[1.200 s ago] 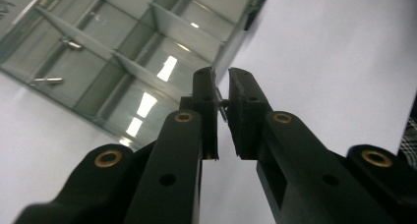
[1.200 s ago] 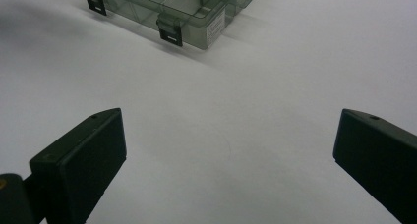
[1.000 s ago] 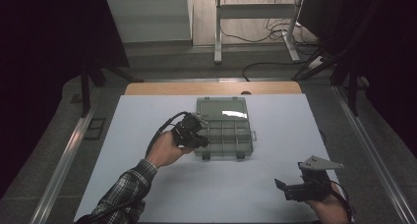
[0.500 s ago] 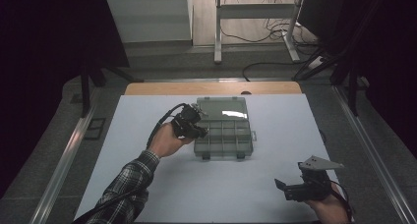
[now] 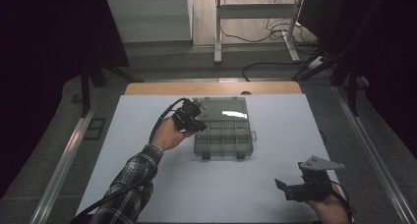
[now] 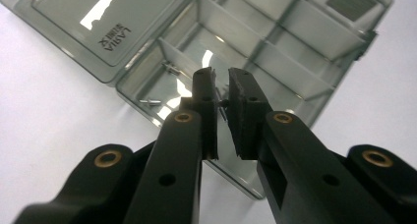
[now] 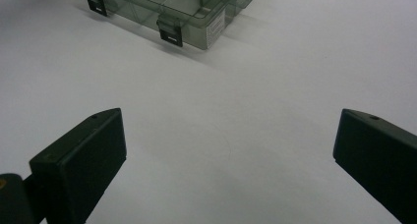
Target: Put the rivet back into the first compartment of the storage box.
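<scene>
On the white bench (image 5: 147,184), the left gripper (image 6: 222,76) hangs over the near-left part of the smoky transparent plastic compartment box (image 5: 223,134), its jaws nearly closed on a small dark screw (image 6: 223,106) pinched between the pads. The box lies open at mid-bench, its flat lid (image 6: 93,22) folded back. In the compartment below the gripper lie a few small metal screws (image 6: 150,102), so some sorting looks done; the held screw has not yet been dropped. The other compartments (image 6: 290,42) look empty as far as can be told. Well apart, near the front right edge, the right gripper (image 5: 300,188) rests with its jaws spread wide, holding nothing, facing the box's two front latches (image 7: 169,32).
</scene>
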